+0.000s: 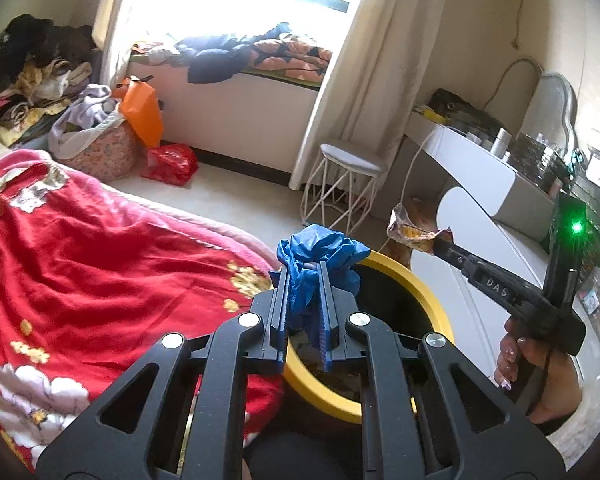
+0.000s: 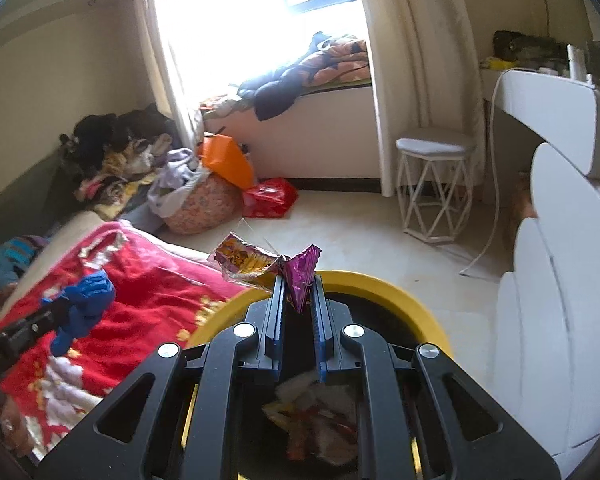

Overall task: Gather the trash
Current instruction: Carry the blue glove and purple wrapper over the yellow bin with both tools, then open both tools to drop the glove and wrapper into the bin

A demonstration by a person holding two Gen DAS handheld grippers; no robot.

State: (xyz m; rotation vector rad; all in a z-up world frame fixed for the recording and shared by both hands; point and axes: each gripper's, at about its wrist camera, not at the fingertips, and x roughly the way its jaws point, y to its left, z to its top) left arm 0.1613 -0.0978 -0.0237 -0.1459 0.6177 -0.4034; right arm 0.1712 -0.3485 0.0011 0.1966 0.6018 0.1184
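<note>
One bed (image 1: 80, 260) under a red flowered blanket fills the left side, and one white dresser (image 2: 560, 320) stands on the right. Between them sits one bin (image 1: 416, 288) with a yellow rim and a dark inside; in the right wrist view some crumpled wrappers lie at its bottom. One white stool (image 1: 350, 184) stands by the curtain, with one red bag (image 1: 170, 164) and one orange bag (image 1: 142, 114) on the floor further left.

Two grippers, each clamped on one piece of trash. The left gripper (image 1: 304, 268) pinches a crumpled blue bag (image 1: 320, 252) that bulges past its fingertips, just over the near-left rim of the bin. The right gripper (image 2: 298, 278) pinches a purple and yellow snack wrapper (image 2: 256, 262) above the bin opening, the wrapper trailing to the left of its tips
</note>
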